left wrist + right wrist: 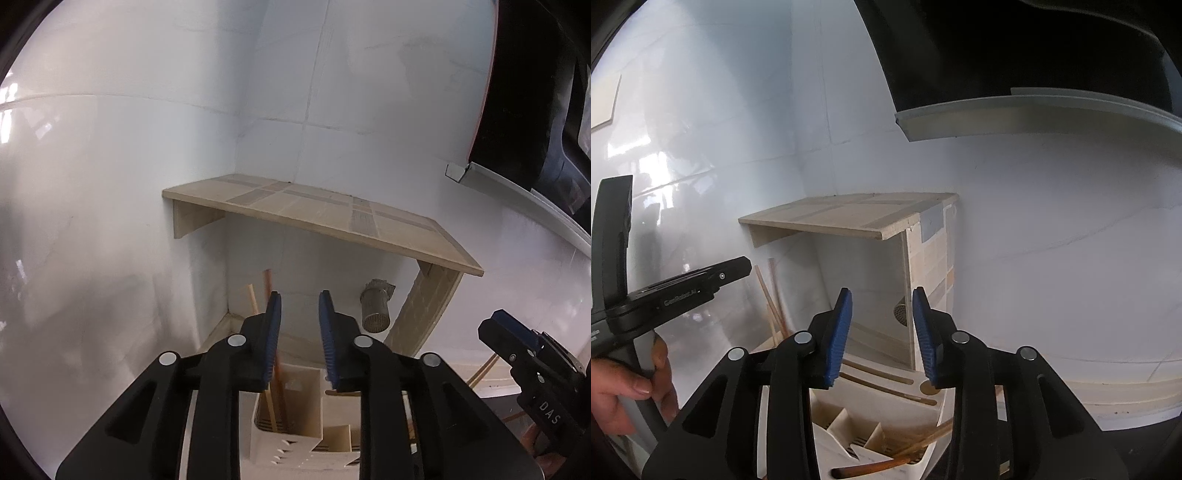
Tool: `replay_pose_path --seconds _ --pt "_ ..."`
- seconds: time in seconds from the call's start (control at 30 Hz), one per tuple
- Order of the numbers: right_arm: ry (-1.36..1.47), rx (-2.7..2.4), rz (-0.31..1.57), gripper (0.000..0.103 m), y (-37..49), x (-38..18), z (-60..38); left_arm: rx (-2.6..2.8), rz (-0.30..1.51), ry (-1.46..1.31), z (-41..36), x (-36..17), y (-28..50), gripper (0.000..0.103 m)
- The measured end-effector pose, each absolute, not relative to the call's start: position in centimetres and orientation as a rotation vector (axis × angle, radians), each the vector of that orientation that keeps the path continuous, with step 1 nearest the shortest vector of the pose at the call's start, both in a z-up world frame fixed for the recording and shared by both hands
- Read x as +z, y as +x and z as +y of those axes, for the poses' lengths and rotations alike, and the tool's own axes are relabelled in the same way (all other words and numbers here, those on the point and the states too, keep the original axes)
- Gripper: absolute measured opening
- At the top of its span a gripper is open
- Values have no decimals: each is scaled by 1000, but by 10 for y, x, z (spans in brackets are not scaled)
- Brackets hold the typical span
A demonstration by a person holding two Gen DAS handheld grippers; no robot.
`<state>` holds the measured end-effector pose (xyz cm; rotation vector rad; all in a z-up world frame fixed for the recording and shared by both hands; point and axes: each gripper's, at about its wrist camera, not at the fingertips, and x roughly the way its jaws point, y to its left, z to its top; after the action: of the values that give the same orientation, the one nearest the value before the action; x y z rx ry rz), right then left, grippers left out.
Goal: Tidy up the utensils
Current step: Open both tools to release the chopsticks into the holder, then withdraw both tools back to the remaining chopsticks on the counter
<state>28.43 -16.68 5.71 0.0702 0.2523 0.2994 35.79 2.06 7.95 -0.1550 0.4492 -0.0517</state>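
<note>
A white utensil holder with compartments stands in the tiled corner, below both grippers. Wooden sticks stand upright in its far left compartment. It also shows in the right wrist view, with wooden sticks at its left and wooden utensils lying low in the near part. My left gripper is open and empty above the holder. My right gripper is open and empty above the holder. The right gripper shows in the left wrist view, the left gripper in the right wrist view.
A tiled shelf juts from the white corner walls above the holder; it also shows in the right wrist view. A metal strainer hangs under it. A dark hood hangs upper right. A hand holds the left gripper.
</note>
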Motion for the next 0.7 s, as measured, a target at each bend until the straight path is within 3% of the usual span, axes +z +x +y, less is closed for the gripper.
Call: replay_pose_path --seconds 0.17,0.3,0.37,0.7 --pt "57 301 247 42 275 60 -167 -43 459 -165 25 80 347 30" --pt "59 297 239 52 267 65 -171 -51 472 -171 28 82 338 47" --pt "60 294 237 56 261 67 -173 -45 475 -171 30 83 334 48" --pt "55 262 252 58 230 67 -177 -41 497 -141 39 85 301 61"
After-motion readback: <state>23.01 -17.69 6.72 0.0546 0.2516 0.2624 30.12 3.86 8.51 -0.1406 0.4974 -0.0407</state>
